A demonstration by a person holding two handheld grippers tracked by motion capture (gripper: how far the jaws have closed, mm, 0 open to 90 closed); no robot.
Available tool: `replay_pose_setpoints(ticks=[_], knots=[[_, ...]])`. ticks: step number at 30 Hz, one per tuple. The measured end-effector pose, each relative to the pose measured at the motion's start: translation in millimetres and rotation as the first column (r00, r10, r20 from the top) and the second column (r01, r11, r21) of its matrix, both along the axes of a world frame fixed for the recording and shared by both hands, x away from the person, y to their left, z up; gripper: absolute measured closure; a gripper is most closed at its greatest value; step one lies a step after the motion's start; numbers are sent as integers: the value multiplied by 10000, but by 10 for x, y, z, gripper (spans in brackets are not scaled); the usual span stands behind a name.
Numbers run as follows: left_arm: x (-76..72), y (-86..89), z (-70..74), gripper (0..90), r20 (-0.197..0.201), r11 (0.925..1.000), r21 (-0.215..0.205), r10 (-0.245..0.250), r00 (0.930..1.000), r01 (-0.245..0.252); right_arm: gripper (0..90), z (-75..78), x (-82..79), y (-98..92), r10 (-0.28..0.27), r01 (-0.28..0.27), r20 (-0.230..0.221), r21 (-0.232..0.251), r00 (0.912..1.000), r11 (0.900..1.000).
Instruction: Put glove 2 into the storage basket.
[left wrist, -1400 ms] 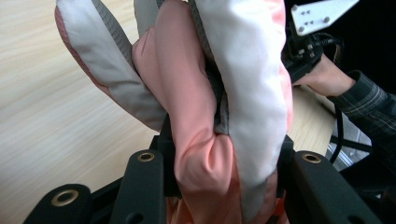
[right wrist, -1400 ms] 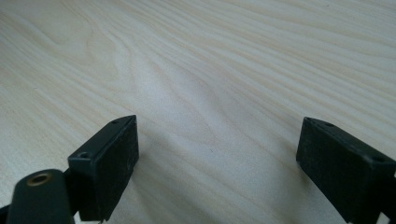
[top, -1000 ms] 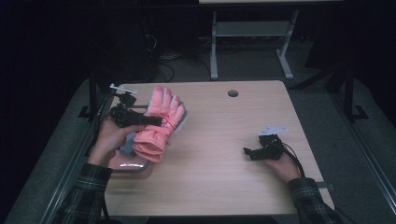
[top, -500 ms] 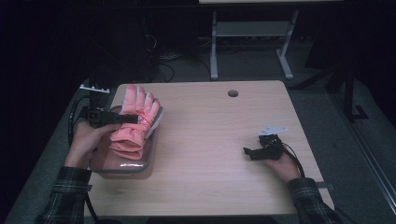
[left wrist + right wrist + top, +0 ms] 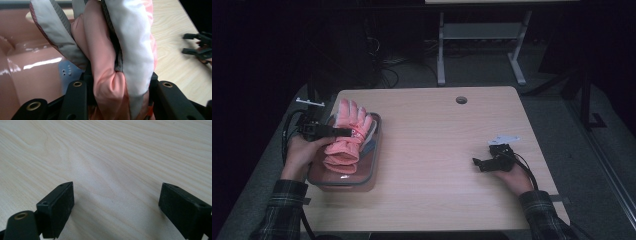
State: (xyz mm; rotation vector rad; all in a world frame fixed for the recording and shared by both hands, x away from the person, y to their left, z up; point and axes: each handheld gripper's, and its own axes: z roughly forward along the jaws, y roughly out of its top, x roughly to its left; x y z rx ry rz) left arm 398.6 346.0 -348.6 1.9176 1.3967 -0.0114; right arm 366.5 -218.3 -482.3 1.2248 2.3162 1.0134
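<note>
A pink winter glove (image 5: 346,141) with white and grey panels hangs over a translucent lidless bin (image 5: 362,179) at the table's left edge. My left gripper (image 5: 345,132) comes in from the left and is shut on the glove across its middle. In the left gripper view the bunched glove (image 5: 112,50) fills the gap between the jaws of the left gripper (image 5: 117,92), with the bin's glossy wall (image 5: 30,65) behind it. My right gripper (image 5: 477,162) rests on the table at the right, open, with bare wood between its jaws in the right gripper view (image 5: 116,197).
A bluish object (image 5: 370,146) lies inside the bin under the glove. A round cable hole (image 5: 461,100) sits near the table's far edge. The wooden tabletop (image 5: 432,150) stretches between the two hands. Beyond the table stands a white-legged frame (image 5: 482,45).
My left hand has carried the glove to the left and downward, from beside the bin to over it. The right hand and its gripper have stayed put.
</note>
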Motion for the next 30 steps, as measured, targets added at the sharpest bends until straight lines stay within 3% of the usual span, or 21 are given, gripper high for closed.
replay_pose_setpoints(ticks=[7, 14, 23, 30], knots=[[100, -29, -283, 587, -572, 9996, 225, 180, 9982, -167, 123, 0, 0, 0, -3, 3, 1, -1, 10000, 10000], [140, -100, -416, 562, -818, 9998, 209, 8, 9966, 9, 123, 0, 0, 0, -4, 4, 2, -1, 10000, 10000], [167, -139, -574, 399, -1070, 9993, 353, -90, 9942, 128, 123, 0, 1, 2, -24, 24, 3, -7, 10000, 10000], [175, -115, -543, 246, -809, 9992, 389, -48, 9967, 79, 123, 0, 1, 3, -34, 34, -3, -7, 10000, 10000]])
